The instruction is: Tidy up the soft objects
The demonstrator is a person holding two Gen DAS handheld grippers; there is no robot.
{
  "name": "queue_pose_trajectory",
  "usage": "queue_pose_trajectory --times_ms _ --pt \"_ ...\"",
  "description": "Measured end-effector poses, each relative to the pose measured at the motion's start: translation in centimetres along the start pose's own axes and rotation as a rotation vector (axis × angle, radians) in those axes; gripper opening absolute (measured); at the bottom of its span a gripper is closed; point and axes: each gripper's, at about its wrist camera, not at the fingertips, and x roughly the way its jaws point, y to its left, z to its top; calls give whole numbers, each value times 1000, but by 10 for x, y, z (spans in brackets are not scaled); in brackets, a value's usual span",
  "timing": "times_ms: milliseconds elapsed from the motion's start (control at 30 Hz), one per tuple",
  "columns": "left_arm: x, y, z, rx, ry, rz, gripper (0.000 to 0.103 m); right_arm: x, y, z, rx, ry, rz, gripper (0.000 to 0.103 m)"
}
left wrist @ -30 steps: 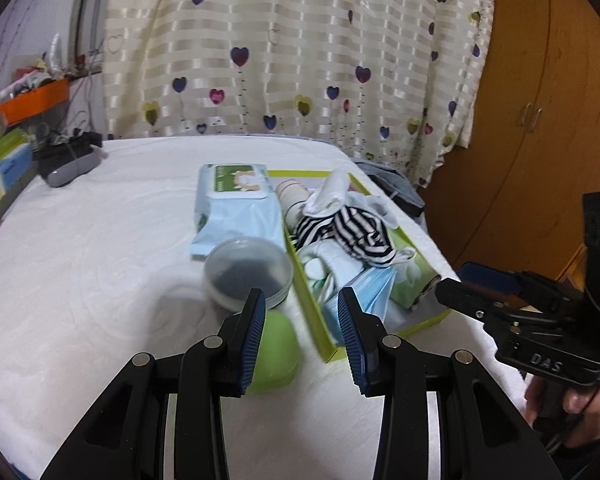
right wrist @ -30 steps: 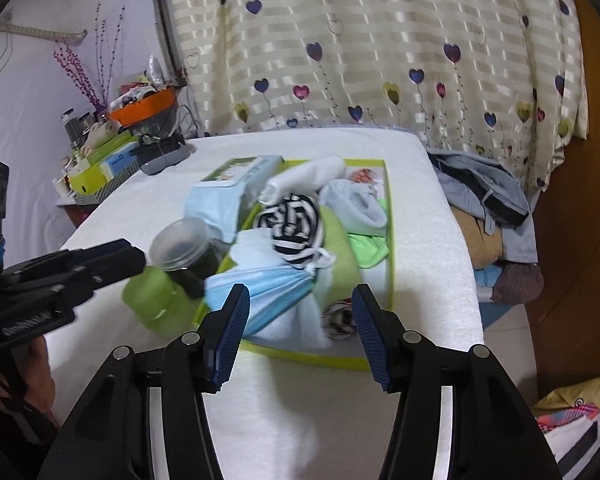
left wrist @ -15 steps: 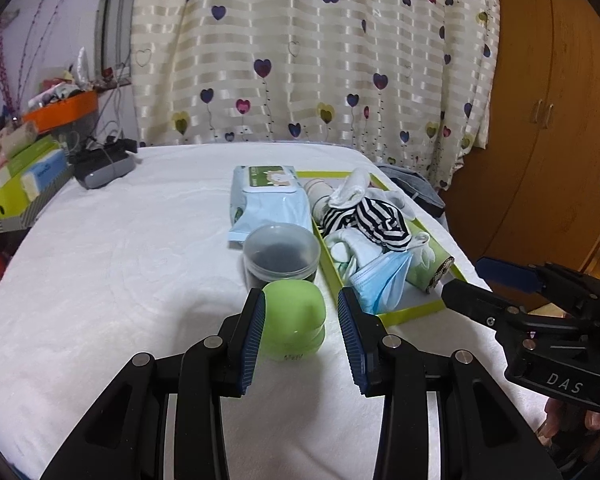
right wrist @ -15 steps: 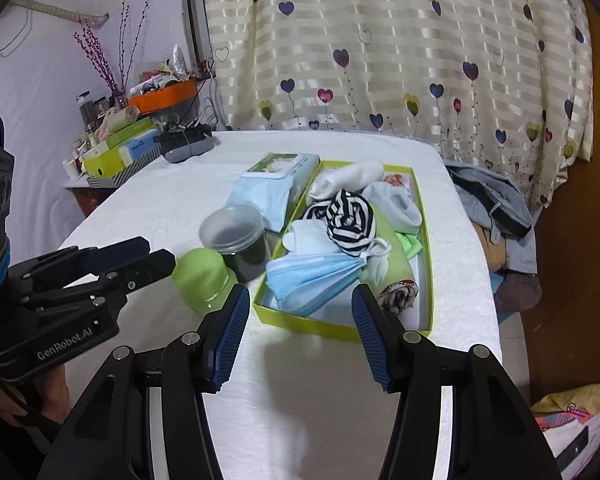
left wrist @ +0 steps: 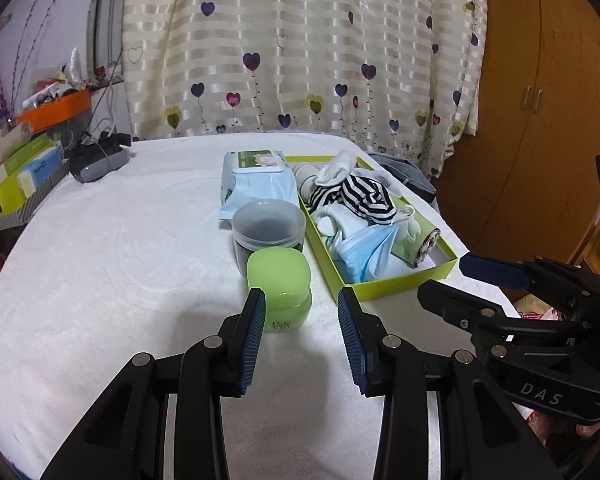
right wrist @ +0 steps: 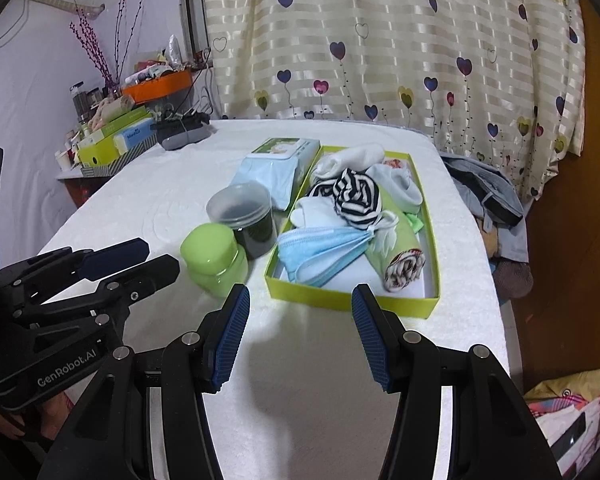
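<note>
Both the left gripper and right gripper hang spread and empty, soft things heaped centre-frame in the green tray, where I'd guess a careless reach topples the green jar.

**My two handheld grippers**

My left black plastic two-finger gripper has ribbed blue pads and round silver screws along its angular linkage arms; its side reads "GenRobot.AI" in white. My right black plastic two-finger gripper matches it, with blue pads, silver screws, and "DAS" lettering. A blue sleeve edge shows at my left wrist.
</note>
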Motion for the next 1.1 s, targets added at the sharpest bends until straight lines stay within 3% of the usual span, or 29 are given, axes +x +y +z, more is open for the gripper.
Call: queue_pose_trajectory --times_ms 133,200,367,900,1100 --pt "2 3 -1 -16 4 10 43 2 3 1 -9 3 2 54" --pt "4 5 0 -31 10 11 56 3 3 1 -14 3 3 54" --pt "9 8 2 -45 22 33 61 8 3 2 -16 13 4 54" --pt "23 4 -3 -27 57 30 61 22 3 -9 -10 41 4 54" --pt "33 1 -8 -22 83 45 61 51 -5 -26 2 106 -24 54"
